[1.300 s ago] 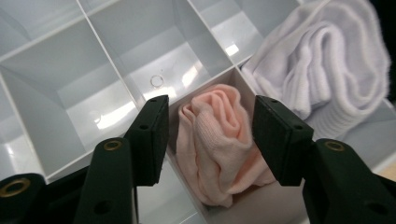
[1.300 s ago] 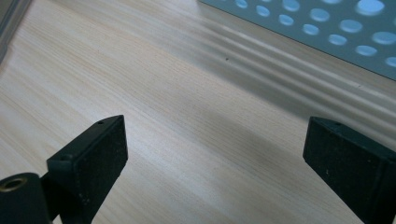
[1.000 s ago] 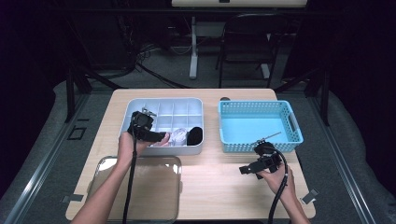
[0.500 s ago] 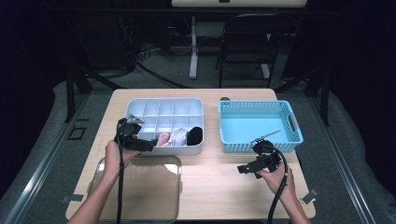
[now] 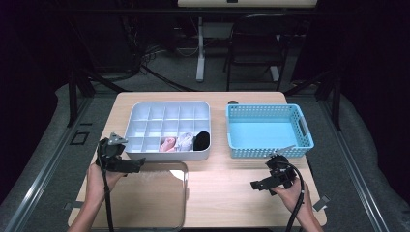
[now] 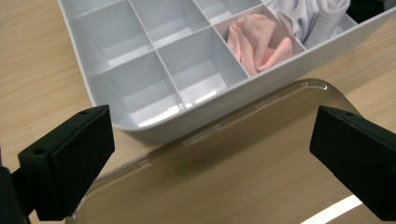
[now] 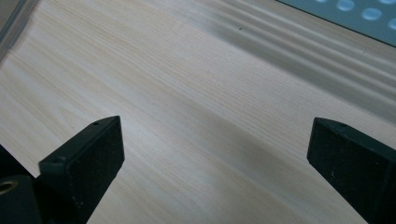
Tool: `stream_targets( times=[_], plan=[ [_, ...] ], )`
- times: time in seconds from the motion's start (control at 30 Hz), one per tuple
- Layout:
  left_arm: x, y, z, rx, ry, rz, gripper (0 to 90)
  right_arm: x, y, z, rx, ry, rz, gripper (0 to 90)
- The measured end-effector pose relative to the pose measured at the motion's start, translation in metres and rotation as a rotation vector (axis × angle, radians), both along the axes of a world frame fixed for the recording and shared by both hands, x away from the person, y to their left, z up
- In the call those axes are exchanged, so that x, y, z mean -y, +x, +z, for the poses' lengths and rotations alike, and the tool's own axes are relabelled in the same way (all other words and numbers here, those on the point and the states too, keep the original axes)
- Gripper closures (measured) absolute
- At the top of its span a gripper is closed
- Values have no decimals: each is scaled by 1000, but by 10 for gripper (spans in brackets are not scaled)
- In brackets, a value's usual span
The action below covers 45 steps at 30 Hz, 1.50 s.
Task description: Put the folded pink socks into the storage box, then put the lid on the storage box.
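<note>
Clear plastic lid lies at five o'clock off my left gripper, the nearer one, jaws just opened wide and empty, while my right gripper gapes empty too.

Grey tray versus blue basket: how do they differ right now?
The grey tray is split into many compartments; the blue basket is one open space. The grey tray has solid walls and holds rolled cloths in its front row; the blue basket has perforated walls and holds nothing. Both are rectangular and sit side by side on the table.
</note>
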<state>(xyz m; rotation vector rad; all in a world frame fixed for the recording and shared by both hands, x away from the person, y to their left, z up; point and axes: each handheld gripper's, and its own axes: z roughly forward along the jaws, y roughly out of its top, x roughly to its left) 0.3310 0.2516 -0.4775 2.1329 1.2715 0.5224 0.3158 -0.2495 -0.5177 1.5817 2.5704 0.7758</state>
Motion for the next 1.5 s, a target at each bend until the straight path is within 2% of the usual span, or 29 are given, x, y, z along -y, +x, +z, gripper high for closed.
stream_targets(
  times=[0.27,0.57,0.6,0.63,0.77,0.8,0.83,0.93,1.0,1.03,1.07,1.1,1.13,1.2,1.27,1.33,1.37,1.4,1.47,1.5],
  plan=[
    [-19,-16,-10,-2,-26,28,0,1,1,-1,-5,-15,1,36],
    [-38,-30,-19,-21,-40,66,2,2,1,-3,-17,-28,-1,39],
    [-40,-32,-20,-21,-43,71,2,1,0,-5,-6,-7,-24,39],
    [-43,-33,-21,-22,-44,74,2,3,2,-2,-30,-42,18,39],
    [-49,-38,-25,-33,-43,88,2,3,2,-3,-28,-31,3,41],
    [-54,-42,-29,-53,-40,95,2,2,3,-4,-29,-31,6,41],
    [-57,-44,-31,-57,-41,102,2,2,3,-4,-33,-36,8,41],
    [-67,-51,-36,-50,-63,133,3,1,3,-4,-34,-35,14,41],
    [-73,-56,-38,-51,-62,162,5,1,3,-4,-34,-35,15,41],
    [-77,-58,-38,-59,-60,168,26,2,3,-4,-31,-39,13,42],
    [-81,-60,-38,-69,-66,177,111,2,3,-4,-37,-36,14,47],
    [-86,-62,-39,-65,-71,210,169,3,3,-4,-39,-37,11,49],
    [-89,-64,-39,-66,-73,222,177,3,3,-5,-40,-29,4,55],
    [-95,-67,-39,-61,-87,242,288,2,2,-6,-36,-24,-10,57],
    [-100,-71,-40,-58,-83,262,334,2,3,-4,-51,-38,8,59],
    [-104,-73,-44,-62,-86,273,431,2,5,-5,-44,-42,9,72],
    [-105,-73,-46,-67,-68,291,522,2,5,-5,-45,-44,5,94],
    [-105,-73,-49,-77,-55,306,568,2,5,-5,-46,-50,6,103],
    [-107,-75,-55,-87,-26,300,680,2,4,-5,-52,-48,9,101],
    [-107,-75,-55,-87,-26,300,719,2,4,-5,-54,-53,12,101]
  ],
)
